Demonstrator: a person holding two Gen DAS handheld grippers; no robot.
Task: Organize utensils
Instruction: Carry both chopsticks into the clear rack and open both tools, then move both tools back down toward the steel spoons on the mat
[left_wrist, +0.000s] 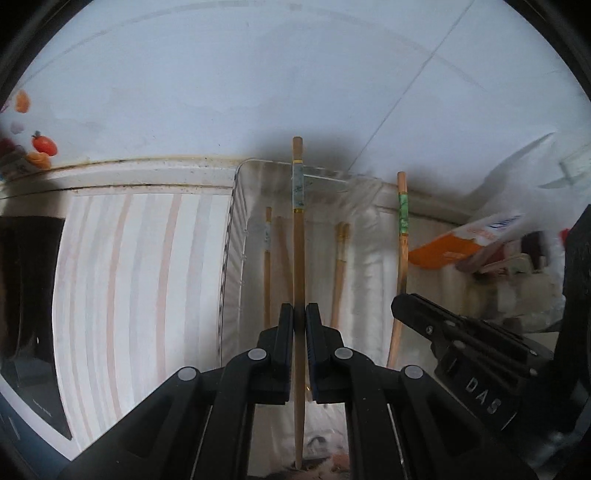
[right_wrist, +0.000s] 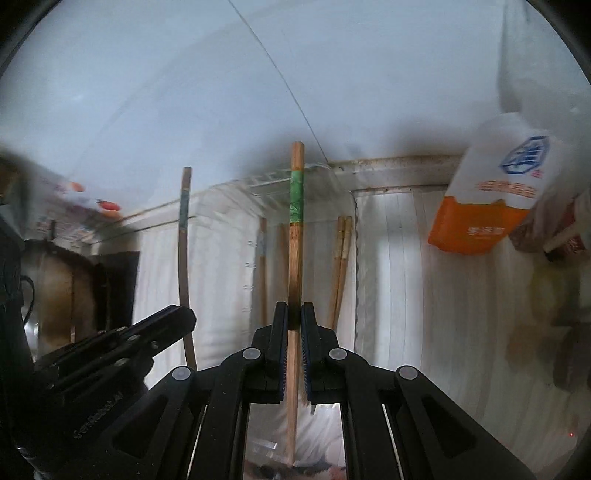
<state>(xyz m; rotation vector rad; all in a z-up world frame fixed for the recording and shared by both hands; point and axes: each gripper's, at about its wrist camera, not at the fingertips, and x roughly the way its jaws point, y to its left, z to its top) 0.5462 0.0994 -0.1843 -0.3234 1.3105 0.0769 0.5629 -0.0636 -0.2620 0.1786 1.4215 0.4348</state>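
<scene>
Jaws of the left gripper (left_wrist: 299, 317) pinch a pale-banded chopstick (left_wrist: 298, 258) at frame centre; the right gripper (right_wrist: 294, 317) clamps a green-banded chopstick (right_wrist: 295, 254), both above the clear bin (left_wrist: 236, 206), whose loose chopsticks (left_wrist: 338, 273) blur

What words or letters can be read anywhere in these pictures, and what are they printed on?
"DAS": raised letters on the black body of the right gripper, seen from the left camera.
Embossed lettering on the left gripper body, in the right camera: too faint to read.
Orange and white bag: blue emblem and orange and white characters, too blurred to read.
Chopsticks and clear tray: no text.
</scene>
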